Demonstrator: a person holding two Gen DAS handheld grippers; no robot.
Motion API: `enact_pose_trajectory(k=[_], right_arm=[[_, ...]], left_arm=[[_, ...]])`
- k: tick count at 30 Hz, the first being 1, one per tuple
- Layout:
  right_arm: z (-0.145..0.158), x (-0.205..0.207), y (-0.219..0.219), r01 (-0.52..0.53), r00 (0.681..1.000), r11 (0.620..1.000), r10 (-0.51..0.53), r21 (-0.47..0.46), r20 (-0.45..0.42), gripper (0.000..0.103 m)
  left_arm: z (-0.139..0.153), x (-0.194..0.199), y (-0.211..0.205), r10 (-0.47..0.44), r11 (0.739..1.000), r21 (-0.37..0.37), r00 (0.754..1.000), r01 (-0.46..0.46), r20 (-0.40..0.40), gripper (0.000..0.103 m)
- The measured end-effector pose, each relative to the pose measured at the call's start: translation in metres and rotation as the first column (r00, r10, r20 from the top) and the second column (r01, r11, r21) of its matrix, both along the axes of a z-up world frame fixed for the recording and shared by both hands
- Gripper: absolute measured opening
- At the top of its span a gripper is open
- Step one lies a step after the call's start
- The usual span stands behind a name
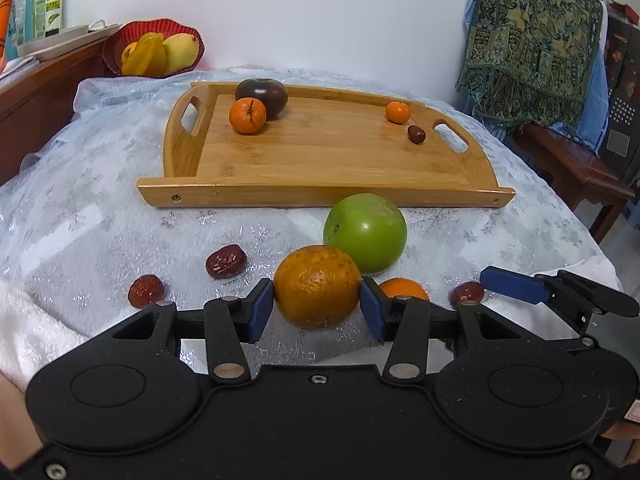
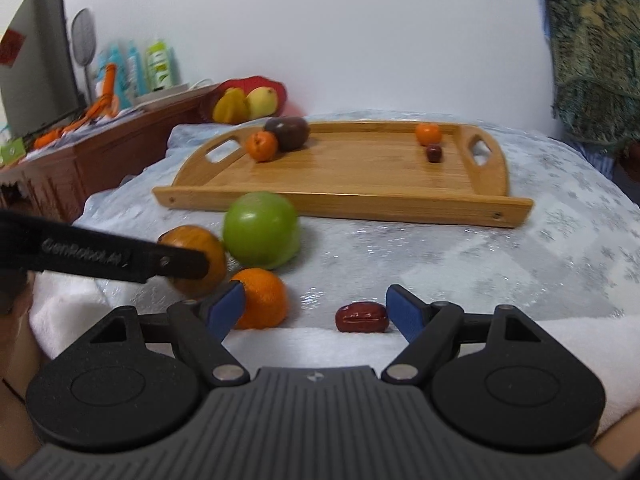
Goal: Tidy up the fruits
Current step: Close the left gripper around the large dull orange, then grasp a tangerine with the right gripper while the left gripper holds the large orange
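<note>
Clamped between the left gripper (image 1: 317,304) pads at twelve o'clock: a dull orange (image 1: 316,286), on the cloth short of the wooden tray (image 1: 320,196). Right gripper (image 2: 316,312) spread wide, empty, red date (image 2: 362,317) lying crosswise at one o'clock.

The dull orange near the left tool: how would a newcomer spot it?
Start at the wooden tray, then come forward past the green apple. The dull orange sits clamped between the left tool's blue pads, browner and larger than the bright orange beside it.
</note>
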State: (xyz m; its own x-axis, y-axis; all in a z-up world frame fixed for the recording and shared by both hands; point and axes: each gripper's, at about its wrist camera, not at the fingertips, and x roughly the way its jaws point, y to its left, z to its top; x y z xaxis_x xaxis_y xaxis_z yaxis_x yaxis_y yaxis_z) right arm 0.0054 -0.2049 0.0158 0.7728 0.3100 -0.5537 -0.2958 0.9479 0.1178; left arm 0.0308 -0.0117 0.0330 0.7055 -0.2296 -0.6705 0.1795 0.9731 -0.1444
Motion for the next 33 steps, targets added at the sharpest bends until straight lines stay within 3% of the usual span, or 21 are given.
enact_pose_trajectory(k=[29,33], right_arm=[[0.002,0.001,0.018,-0.073,0.996,0.997,0.072,-0.024,-0.043,0.087],[0.002,-0.001,0.021,-0.087,0.995,0.996,0.086,-0.023,-0.046,0.083]], left_arm=[[0.002,0.019,-0.003,-0.001,1.000,0.000,1.000,0.001,0.000,0.046],[0.002,0.019,-0.004,0.000,1.000,0.000,1.000,0.000,-0.001,0.046]])
